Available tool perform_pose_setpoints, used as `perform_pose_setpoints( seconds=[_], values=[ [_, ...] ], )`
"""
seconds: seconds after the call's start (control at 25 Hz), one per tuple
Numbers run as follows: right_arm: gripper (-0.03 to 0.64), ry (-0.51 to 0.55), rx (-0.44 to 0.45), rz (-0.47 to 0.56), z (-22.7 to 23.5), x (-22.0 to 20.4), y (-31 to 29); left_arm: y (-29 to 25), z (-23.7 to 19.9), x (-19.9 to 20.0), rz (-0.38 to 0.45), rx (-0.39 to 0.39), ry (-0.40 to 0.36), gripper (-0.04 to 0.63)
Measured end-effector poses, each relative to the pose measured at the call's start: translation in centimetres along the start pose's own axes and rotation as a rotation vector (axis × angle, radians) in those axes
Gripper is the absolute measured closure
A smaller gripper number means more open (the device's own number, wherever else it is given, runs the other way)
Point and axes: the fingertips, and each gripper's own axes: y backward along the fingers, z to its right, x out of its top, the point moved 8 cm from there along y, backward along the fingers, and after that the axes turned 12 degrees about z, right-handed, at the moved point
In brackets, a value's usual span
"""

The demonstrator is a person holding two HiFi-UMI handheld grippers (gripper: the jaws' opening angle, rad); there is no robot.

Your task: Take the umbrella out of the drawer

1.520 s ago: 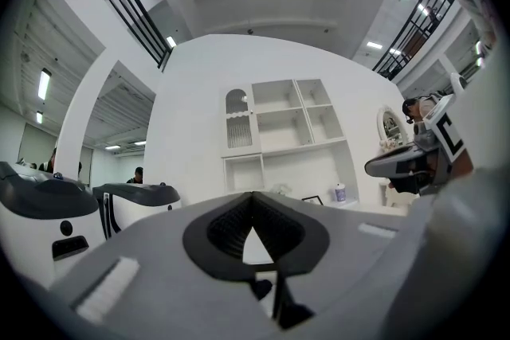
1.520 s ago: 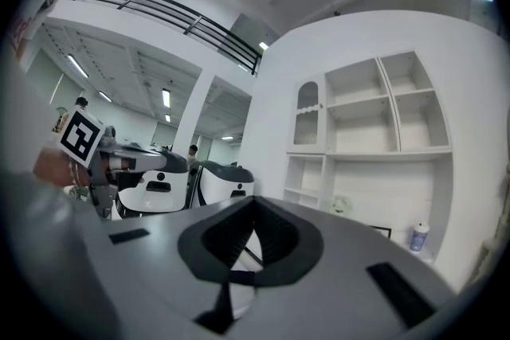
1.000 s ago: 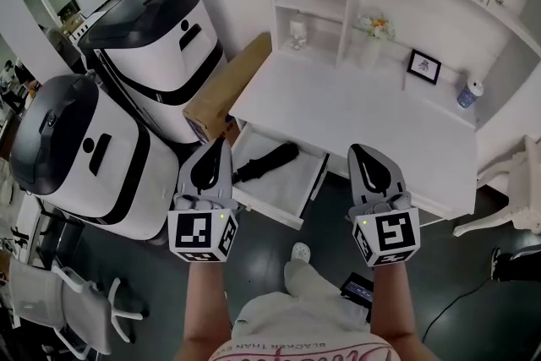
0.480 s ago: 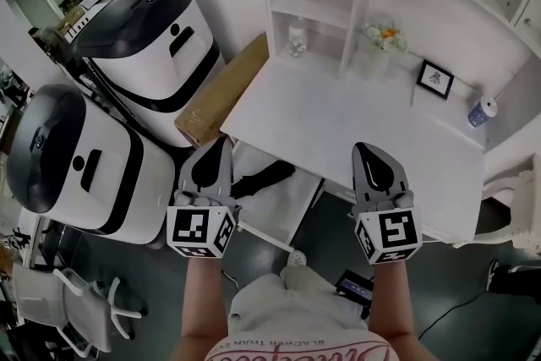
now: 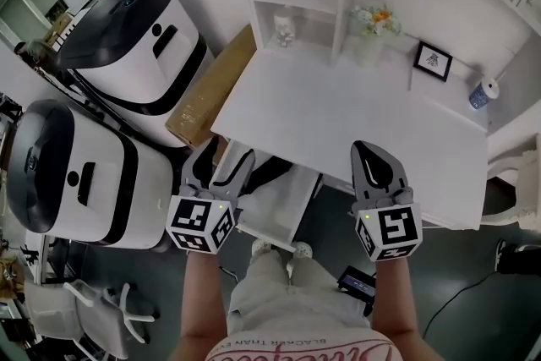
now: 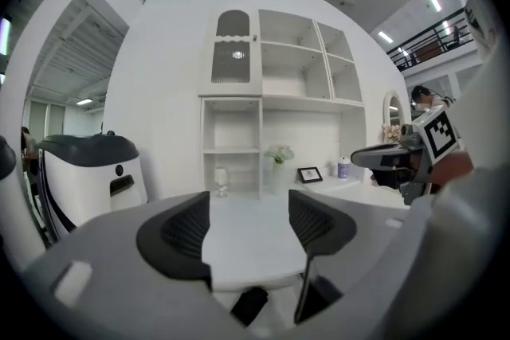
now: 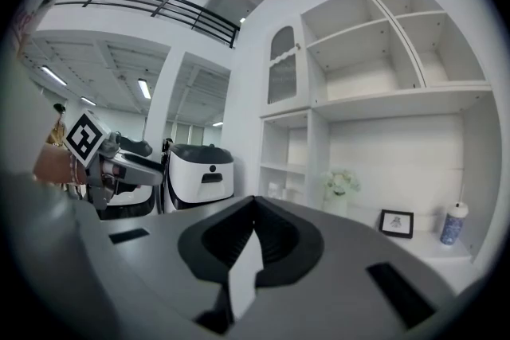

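In the head view a black folded umbrella (image 5: 272,168) lies in the pulled-out white drawer (image 5: 283,207) under the white desk (image 5: 355,114); the left gripper hides part of it. My left gripper (image 5: 224,158) hangs over the drawer's left end, its jaws opening with nothing between them. In the left gripper view, the left gripper (image 6: 249,223) frames the desk top, and the umbrella's dark end (image 6: 251,305) shows just below. My right gripper (image 5: 368,150) is shut and empty at the desk's front edge, right of the drawer. Its jaws meet in the right gripper view (image 7: 253,207).
Two big white-and-black machines (image 5: 144,38) (image 5: 76,173) stand left of the desk, with a cardboard box (image 5: 207,93) leaning between. On the desk's back are a flower vase (image 5: 372,21), a picture frame (image 5: 433,61) and a bottle (image 5: 479,93). A white chair (image 5: 516,182) stands right.
My left gripper's jaws have opened from shut, and it has moved forward and down over the drawer. The right gripper came forward too, and the desk now looks closer.
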Motion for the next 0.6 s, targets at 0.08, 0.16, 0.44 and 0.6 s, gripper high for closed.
perform_pose_setpoints(
  seconds=[0.08, 0.16, 0.44, 0.6],
  values=[
    [0.609, -0.004, -0.015, -0.01, 0.0, -0.2, -0.1, -0.5, -0.2, -0.7, -0.026, -0.035, 0.003, 0.258],
    [0.609, -0.003, -0.03, -0.022, -0.1, -0.5, -0.2, -1.1, -0.4, -1.5, -0.053, -0.07, -0.001, 0.212],
    [0.609, -0.026, -0.121, -0.086, -1.4, -2.1, -0.7, -3.0, -2.6, -4.3, -0.155, -0.168, 0.011, 0.155],
    [0.609, -0.032, -0.174, -0.122, -2.8, -2.9, -1.4, -3.5, -4.1, -6.2, -0.209, -0.229, -0.007, 0.155]
  ],
)
